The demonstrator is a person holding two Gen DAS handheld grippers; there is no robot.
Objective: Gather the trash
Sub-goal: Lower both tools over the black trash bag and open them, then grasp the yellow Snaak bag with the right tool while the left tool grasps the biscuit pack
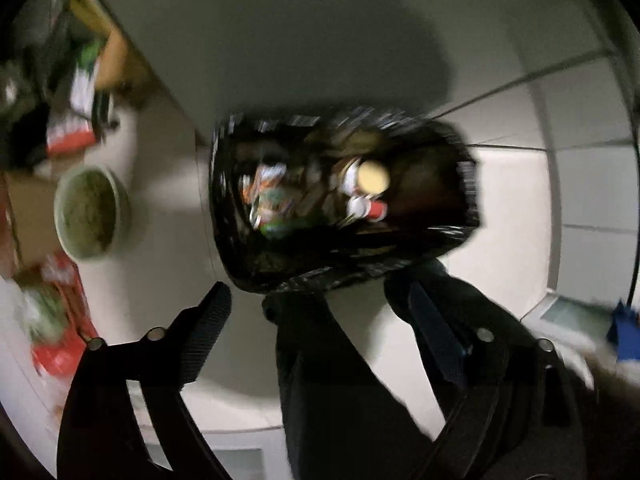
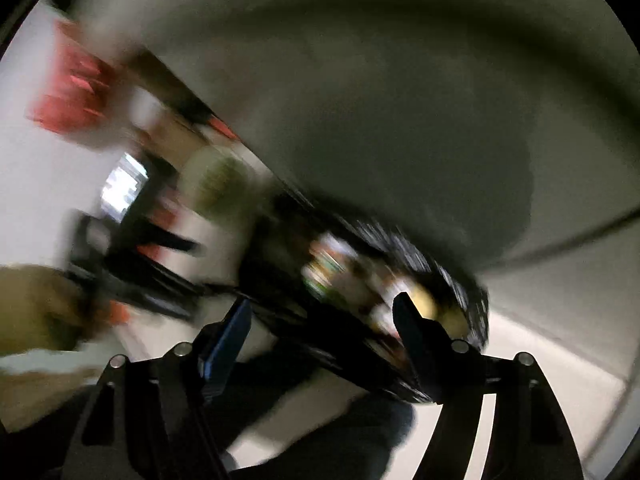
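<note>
A bin lined with a black bag stands on the floor against a grey wall, holding wrappers and a pale-lidded container. My left gripper is open and empty, just above the bin's near rim. In the blurred right wrist view the same bin shows. My right gripper is open and empty, its fingers straddling the bin's near side.
A white table to the left carries a green bowl, red packets and cardboard boxes. Pale tiled floor lies right of the bin. A blue object sits at the far right.
</note>
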